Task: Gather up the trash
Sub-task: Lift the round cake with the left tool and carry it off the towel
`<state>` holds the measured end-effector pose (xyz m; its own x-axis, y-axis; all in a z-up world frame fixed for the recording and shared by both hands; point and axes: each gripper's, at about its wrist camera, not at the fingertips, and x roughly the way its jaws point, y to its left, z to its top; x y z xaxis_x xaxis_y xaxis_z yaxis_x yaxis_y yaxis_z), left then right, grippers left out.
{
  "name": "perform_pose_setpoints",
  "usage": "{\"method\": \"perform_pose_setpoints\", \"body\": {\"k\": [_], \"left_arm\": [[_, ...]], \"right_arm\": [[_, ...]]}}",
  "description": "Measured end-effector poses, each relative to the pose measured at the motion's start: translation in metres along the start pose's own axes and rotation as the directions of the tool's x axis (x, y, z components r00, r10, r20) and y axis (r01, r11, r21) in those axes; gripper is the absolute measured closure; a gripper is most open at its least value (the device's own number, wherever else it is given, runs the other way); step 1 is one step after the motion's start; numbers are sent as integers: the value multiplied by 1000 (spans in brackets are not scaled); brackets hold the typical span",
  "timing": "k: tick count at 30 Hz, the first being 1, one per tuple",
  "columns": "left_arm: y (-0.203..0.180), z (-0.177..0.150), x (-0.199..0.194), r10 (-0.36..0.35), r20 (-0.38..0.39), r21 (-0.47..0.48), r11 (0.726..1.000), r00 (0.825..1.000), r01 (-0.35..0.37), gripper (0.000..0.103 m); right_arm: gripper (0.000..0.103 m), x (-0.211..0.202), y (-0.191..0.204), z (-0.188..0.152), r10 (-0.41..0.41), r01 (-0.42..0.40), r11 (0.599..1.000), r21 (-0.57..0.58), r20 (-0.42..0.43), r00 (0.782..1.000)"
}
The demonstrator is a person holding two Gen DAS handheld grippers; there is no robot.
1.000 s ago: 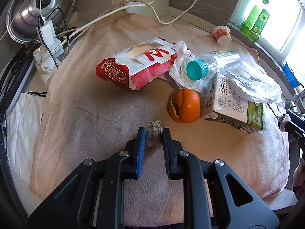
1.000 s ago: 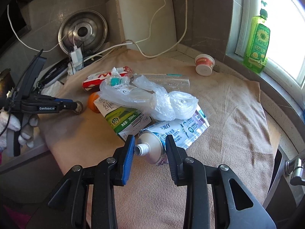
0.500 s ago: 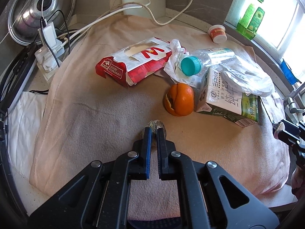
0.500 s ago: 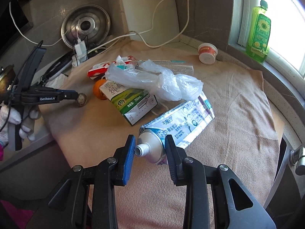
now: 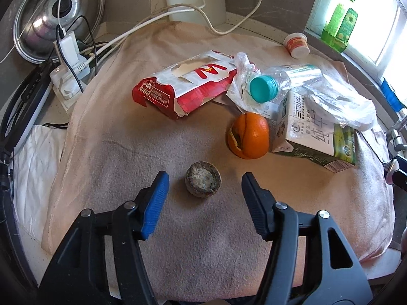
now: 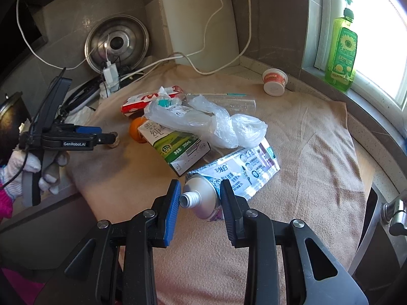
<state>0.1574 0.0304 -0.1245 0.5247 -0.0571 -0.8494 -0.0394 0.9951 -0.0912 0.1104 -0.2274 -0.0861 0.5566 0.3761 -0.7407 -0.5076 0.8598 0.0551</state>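
Trash lies on a beige towel. My left gripper is open, its jaws on either side of a small round brown lump that rests on the towel. Beyond lie an orange peel, a milk carton, a red wrapper, a clear bottle with a teal cap and a plastic bag. My right gripper is shut on the neck end of a flattened toothpaste tube. The left gripper also shows in the right wrist view.
A power strip with plugs and cables and a steel pot lid sit at the back left. A white cutting board leans on the wall. A small tub and a green soap bottle stand near the window. A tap is at the right.
My left gripper has opened and let go of the brown lump, which now rests on the towel between the jaws. My right gripper still holds the toothpaste tube and has barely moved.
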Motion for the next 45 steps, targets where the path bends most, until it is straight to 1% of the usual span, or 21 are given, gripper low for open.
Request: {"method": "perform_pose_setpoints", "body": {"k": [3,4,5,6,9,13,18,25,27,30,33,39,45], "left_arm": [[-7,2,14,33,-18,44,999,999,-32,42],[-9,2,17,48,-22,52,998,999,-47,50],[-9,3,21,63,-32,54,997,997,-61,68],[-7,3,26,66,-46,49,997,997,-63,70],[-3,4,24,41,-36,23,999,998,-40,71],[0,2,8,15,-2,11,1000,1000,-15,71],[-3,-5,-16,-8,38,21,1000,999,7,71],[-12,-17,-43,-34,73,36,999,997,32,71],[-15,-21,-46,-36,76,42,999,996,33,71],[-18,-25,-46,-37,73,41,999,997,34,71],[-18,-29,-47,-38,70,35,999,997,36,71],[-17,-32,-52,-35,71,29,999,997,33,71],[-17,-34,-54,-36,73,26,999,997,34,71]], "right_arm": [[73,1,1,-1,-3,3,1000,-3,-7,1000],[73,1,0,-1,-2,2,1000,-1,-7,1000],[73,0,0,-1,-3,3,1000,1,-6,1000],[73,-2,-1,0,-3,3,1000,3,-5,1000],[73,-8,-2,1,-3,3,1000,7,1,1000],[73,-21,-4,5,5,-5,1000,18,11,1000],[73,-36,-3,6,27,-28,999,37,23,999],[75,-48,8,7,37,-38,999,12,28,999],[75,-44,8,4,46,-47,999,18,18,999],[74,-31,5,-3,83,-82,996,45,-12,997],[75,-16,12,-17,110,-107,993,45,-60,992],[75,15,25,-49,100,-100,995,7,-155,983],[70,20,36,-58,54,-67,995,-73,-169,984]]}}
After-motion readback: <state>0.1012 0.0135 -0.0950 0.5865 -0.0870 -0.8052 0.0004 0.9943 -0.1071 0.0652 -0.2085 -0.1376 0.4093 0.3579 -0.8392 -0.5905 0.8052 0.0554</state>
